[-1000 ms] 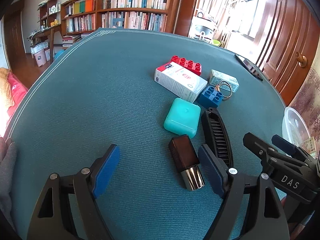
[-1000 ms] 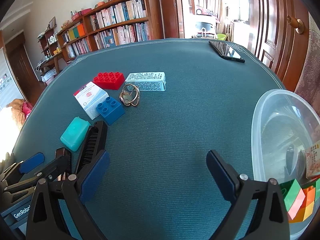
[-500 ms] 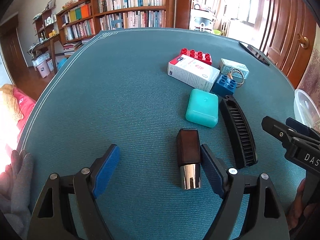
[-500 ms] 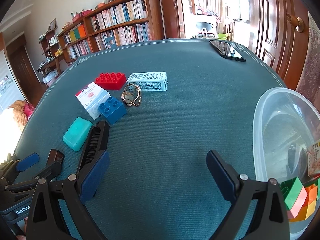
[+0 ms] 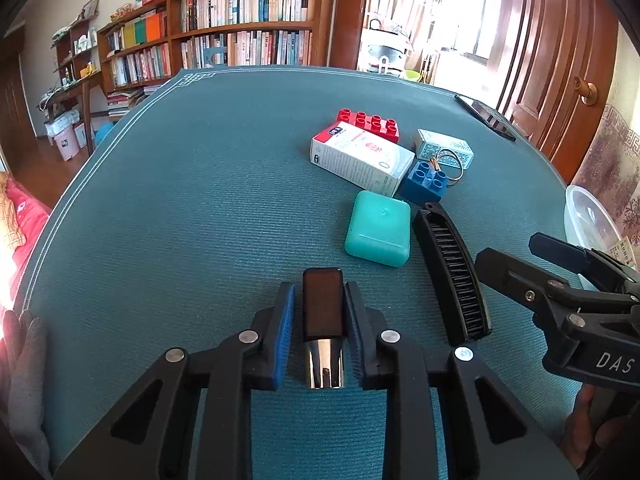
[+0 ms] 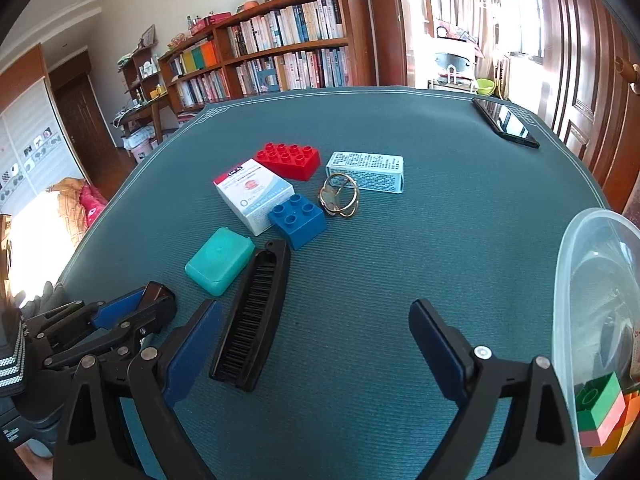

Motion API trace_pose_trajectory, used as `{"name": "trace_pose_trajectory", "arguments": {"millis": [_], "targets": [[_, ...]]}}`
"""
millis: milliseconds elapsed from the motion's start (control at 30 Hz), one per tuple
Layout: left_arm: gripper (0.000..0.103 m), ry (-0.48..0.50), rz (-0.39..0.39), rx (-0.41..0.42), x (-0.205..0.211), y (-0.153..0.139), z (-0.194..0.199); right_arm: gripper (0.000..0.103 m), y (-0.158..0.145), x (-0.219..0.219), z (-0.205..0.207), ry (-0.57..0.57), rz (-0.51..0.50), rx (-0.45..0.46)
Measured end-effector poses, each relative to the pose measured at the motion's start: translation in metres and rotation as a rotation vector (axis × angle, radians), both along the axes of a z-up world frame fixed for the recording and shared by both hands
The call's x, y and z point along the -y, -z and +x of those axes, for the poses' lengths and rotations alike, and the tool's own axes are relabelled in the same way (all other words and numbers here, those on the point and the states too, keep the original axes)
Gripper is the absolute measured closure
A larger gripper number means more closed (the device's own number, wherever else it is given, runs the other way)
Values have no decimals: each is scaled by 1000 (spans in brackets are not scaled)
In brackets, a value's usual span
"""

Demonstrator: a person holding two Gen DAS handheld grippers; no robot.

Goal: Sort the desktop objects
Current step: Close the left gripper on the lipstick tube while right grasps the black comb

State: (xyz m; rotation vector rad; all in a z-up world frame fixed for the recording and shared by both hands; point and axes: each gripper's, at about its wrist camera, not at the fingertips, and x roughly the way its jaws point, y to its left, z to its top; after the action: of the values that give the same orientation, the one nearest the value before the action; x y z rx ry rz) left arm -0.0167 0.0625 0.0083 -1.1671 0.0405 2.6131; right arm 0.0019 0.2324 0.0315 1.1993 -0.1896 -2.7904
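Note:
My left gripper (image 5: 319,288) is shut on a dark brown tube with a silver end (image 5: 323,320), which lies on the teal table mat (image 5: 200,220). In the right wrist view the left gripper (image 6: 132,312) sits at the lower left with the tube (image 6: 160,292) in its pads. My right gripper (image 6: 314,312) hovers over the mat and its jaws are closing. A black comb (image 6: 256,312) lies just inside its left finger, untouched. A teal case (image 5: 378,230) rests beside the comb (image 5: 452,272).
Farther back lie a white box (image 6: 252,194), red brick (image 6: 290,158), blue brick (image 6: 298,218), pale blue box (image 6: 366,170), gold ring (image 6: 339,200) and phone (image 6: 506,126). A clear plastic tub (image 6: 568,280) with coloured blocks (image 6: 600,412) stands at the right.
The left jaws have shut on the brown tube, which earlier lay loose by the right finger. The right gripper has shifted towards the comb and its jaws have narrowed a little.

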Motion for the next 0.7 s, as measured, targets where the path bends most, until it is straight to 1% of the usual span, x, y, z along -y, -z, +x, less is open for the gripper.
{"name": "trace_pose_trajectory", "arguments": {"millis": [33,67,100,133,200,400,533,633,700], "targets": [[77,-2,6,2,1,0,0,22,1,2,-4,-5,-2,14],[77,-4,8,3,1,0,-1,26,3,3,-8,-8,-5,31],[77,-6,9,3,1,0,-1,34,6,4,-12,-10,-13,51],[77,-6,8,3,1,1,0,36,10,4,-16,-13,-25,70],[77,-10,0,0,1,1,0,36,12,6,-20,-14,-45,83],[77,-28,-23,-3,4,1,2,36,12,16,-25,-37,-51,90],[77,-29,-22,1,6,2,2,36,14,21,-27,-50,-52,89],[77,-29,-29,-1,5,2,2,36,15,25,-27,-56,-27,85],[77,-30,-34,-3,4,2,2,36,17,29,-27,-63,10,81]]}}
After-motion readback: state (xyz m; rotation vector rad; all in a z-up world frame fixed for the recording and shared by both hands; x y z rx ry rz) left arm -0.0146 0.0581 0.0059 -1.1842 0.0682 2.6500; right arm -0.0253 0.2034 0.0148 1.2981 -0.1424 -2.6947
